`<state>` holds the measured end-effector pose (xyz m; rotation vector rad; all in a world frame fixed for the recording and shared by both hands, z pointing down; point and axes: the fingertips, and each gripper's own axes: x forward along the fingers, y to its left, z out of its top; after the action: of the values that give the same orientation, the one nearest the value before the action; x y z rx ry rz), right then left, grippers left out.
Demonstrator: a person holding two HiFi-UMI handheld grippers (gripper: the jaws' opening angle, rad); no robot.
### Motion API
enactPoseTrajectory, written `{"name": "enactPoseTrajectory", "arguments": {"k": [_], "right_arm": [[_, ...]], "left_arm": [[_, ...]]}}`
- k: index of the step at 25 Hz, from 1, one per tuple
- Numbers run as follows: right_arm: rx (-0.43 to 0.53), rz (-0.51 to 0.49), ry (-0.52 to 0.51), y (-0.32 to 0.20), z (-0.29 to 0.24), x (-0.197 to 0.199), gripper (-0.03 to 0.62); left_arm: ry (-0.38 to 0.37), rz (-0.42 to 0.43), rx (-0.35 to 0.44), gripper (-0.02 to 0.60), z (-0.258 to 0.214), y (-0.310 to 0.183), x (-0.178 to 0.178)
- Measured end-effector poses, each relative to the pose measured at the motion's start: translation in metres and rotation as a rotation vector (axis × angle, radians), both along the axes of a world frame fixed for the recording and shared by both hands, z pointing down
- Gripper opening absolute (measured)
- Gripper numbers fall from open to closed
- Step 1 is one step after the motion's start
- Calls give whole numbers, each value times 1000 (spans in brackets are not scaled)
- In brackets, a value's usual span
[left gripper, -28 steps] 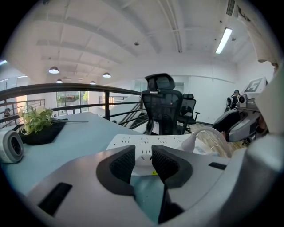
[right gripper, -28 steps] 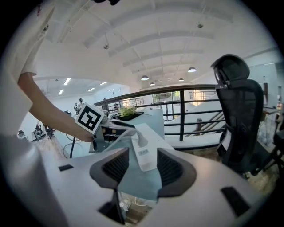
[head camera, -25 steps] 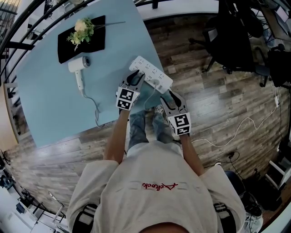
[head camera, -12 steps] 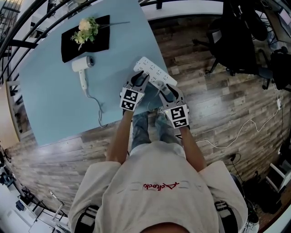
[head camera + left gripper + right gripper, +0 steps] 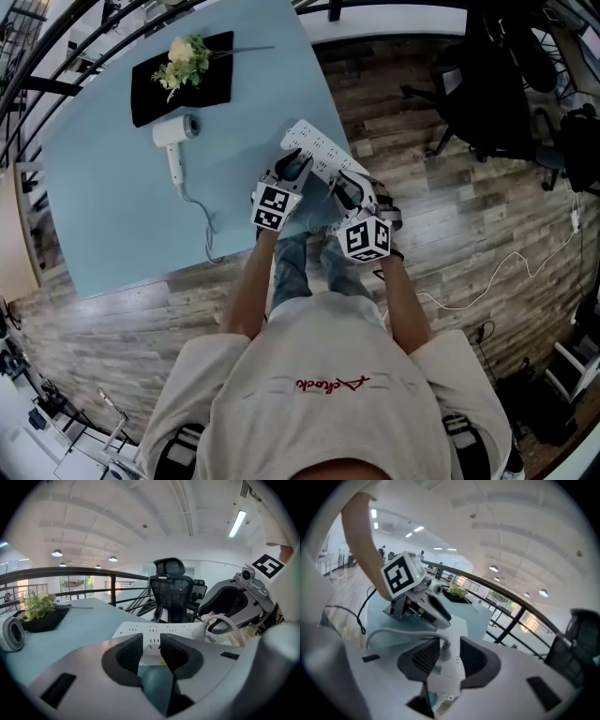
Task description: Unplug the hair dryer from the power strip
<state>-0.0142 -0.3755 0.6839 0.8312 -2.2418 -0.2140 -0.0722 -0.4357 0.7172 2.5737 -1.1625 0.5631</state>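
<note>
The dryer's plug point(image 5: 444, 649) stands upright in the strip point(image 5: 319, 150), near the strip's end at the table point(image 5: 103, 216) edge. The right gripper point(image 5: 449, 656) straddles the plug. Its jaws have just been closing and are fairly narrow now: one pad looks to be against the plug, while a gap shows at the other, so there is no grip. The cord point(image 5: 393, 632) arches from the plug across the left pad's side.

Just beside, the left gripper point(image 5: 151, 651) sits at the strip's long side with its jaws a narrow slit apart. The strip's edge shows through the slit, and nothing is pinched.

The dryer point(image 5: 173, 141) lies on the table well left of the strip, its cord trailing toward the table edge. Beyond the dryer, farther from the strip, is a black tray point(image 5: 150, 94) with flowers point(image 5: 187, 58). An office chair point(image 5: 478, 84) stands on the floor to the strip's right.
</note>
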Motion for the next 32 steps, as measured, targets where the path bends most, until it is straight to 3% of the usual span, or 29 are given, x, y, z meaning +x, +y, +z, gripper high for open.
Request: {"name": "enactPoseTrajectory", "arguments": {"k": [4,8,13,32], "right_arm": [[96,-107,134,2,0,-5,123],[134,-163,189,4,3,-9,104],[126,-163,179,7,5,-10,71],[63,-110,135,3,1,-10,55]], "left_arm": [[-2,0,1,115,0,0,-1],[-1,-1,0,115,-1,0,-1],[-3,-2,1,115,0,1,0],[-10,-23,-1,114,0,-2,0]]}}
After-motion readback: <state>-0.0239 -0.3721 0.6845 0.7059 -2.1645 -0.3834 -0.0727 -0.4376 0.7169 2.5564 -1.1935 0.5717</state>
